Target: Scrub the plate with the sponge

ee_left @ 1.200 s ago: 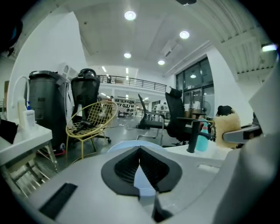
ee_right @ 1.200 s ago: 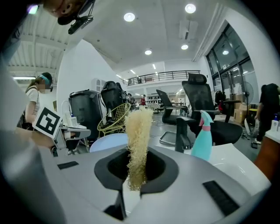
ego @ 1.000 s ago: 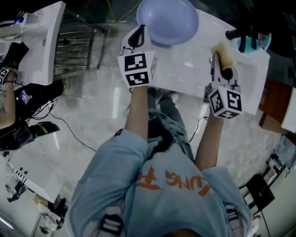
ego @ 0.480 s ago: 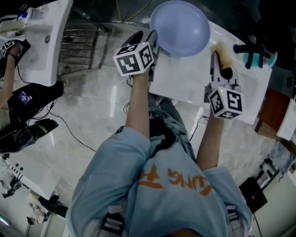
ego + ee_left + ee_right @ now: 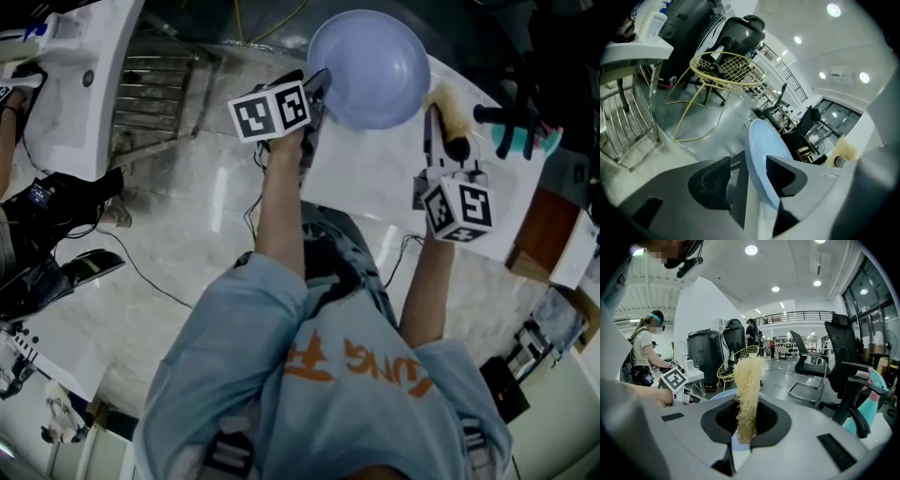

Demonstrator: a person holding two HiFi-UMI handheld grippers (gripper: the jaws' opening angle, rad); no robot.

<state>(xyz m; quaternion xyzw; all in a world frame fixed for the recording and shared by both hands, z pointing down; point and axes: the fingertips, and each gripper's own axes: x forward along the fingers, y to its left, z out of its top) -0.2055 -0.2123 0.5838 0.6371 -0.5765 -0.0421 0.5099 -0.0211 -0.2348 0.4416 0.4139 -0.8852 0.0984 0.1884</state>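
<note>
A pale blue plate (image 5: pixel 368 67) lies on the white table (image 5: pixel 375 178) at its far edge. My left gripper (image 5: pixel 317 86) is at the plate's left rim. In the left gripper view the plate (image 5: pixel 761 154) stands edge-on between the jaws of the left gripper (image 5: pixel 749 165), which have just been opening; a gap shows beside the left pad (image 5: pixel 715 180). My right gripper (image 5: pixel 444 131) is just right of the plate, shut on a yellowish fibrous sponge (image 5: pixel 448 105). The sponge (image 5: pixel 747 390) sticks up out of the right gripper (image 5: pixel 744 430).
A black and teal object (image 5: pixel 517 127) is at the table's right end. A metal rack (image 5: pixel 155 89) and another white table (image 5: pixel 75 94) stand to the left. A yellow wire chair (image 5: pixel 726 70) is beyond the plate, and black office chairs (image 5: pixel 843 366) stand to the right.
The left gripper has rolled and sunk toward the table, and its jaws have opened round the plate's rim. The right gripper with the sponge now sits closer to the plate.
</note>
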